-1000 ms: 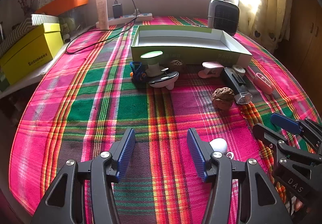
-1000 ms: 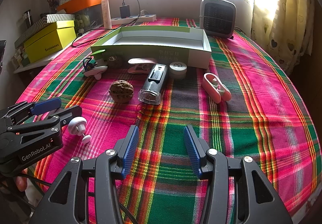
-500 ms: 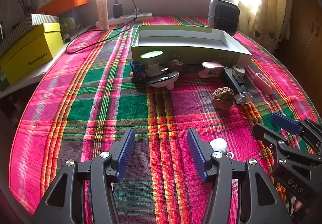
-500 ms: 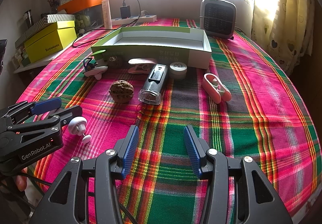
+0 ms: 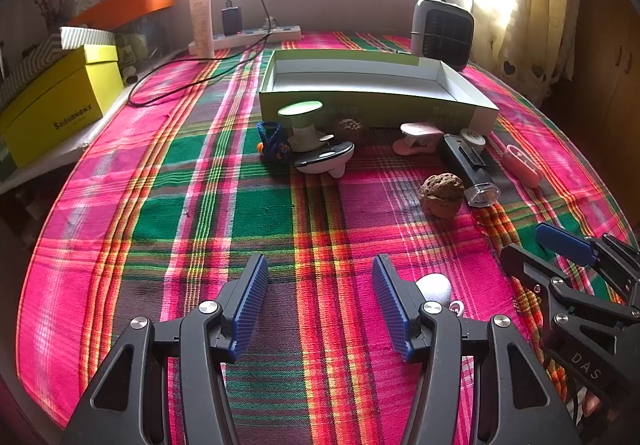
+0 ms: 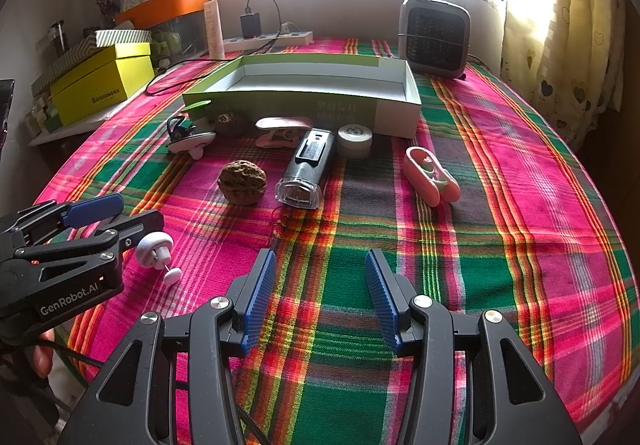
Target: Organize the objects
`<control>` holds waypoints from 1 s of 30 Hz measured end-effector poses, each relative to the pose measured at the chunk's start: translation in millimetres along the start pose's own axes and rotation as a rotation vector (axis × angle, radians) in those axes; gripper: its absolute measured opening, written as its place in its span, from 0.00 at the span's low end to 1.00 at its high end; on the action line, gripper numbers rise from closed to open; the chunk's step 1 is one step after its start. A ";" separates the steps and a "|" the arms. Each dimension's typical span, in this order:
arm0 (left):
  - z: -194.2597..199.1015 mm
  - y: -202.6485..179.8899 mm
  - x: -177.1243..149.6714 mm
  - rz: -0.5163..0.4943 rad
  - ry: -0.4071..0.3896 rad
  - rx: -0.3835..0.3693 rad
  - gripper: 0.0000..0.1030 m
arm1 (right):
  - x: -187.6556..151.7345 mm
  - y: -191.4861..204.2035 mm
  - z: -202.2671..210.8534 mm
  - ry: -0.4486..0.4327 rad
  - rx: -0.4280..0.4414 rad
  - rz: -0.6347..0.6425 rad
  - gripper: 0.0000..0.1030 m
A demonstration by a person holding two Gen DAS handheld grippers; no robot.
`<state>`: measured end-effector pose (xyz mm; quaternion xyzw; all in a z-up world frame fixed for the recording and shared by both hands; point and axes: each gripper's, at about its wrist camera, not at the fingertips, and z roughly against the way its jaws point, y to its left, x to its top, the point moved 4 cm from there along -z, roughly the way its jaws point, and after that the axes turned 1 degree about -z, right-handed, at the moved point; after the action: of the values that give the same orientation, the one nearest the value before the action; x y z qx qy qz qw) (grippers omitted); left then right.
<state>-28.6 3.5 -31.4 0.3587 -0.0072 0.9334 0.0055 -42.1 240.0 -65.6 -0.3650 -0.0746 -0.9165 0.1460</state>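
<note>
A long open green-and-white box (image 5: pixel 376 85) (image 6: pixel 312 85) lies on the plaid table. In front of it sit a walnut (image 5: pixel 442 195) (image 6: pixel 242 181), a black device with a clear end (image 5: pixel 468 169) (image 6: pixel 306 165), a pink clip (image 5: pixel 418 135) (image 6: pixel 280 131), a pink case (image 5: pixel 522 165) (image 6: pixel 430 175), a round white tin (image 6: pixel 354 139) and a black-and-white toy (image 5: pixel 324 161). A white mushroom-shaped knob (image 6: pixel 154 251) (image 5: pixel 436 287) lies beside my left gripper (image 5: pixel 320 301), which is open and empty. My right gripper (image 6: pixel 320 293) is open and empty too.
A small heater (image 6: pixel 434 35) stands behind the box. A power strip with a black cable (image 5: pixel 244 37) and a tube lie at the back. A yellow box (image 5: pixel 52 109) sits on a shelf at the left. Curtains (image 6: pixel 568 13) hang at the right.
</note>
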 end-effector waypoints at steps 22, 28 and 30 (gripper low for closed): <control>22.3 8.0 3.9 0.030 -0.008 -0.135 0.52 | 1.2 -6.1 12.8 -0.070 0.088 -0.005 0.46; 28.0 -12.4 4.1 -0.018 0.012 -0.241 0.52 | 2.2 -17.1 17.8 -0.087 0.089 -0.030 0.46; 28.7 -19.3 4.0 -0.026 0.025 -0.292 0.52 | 2.3 -23.2 19.9 -0.093 0.082 -0.042 0.46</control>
<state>-12.0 22.3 -7.3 0.3423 -0.1383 0.9267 0.0700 -38.3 266.3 -50.2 -0.3995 -0.1265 -0.8974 0.1379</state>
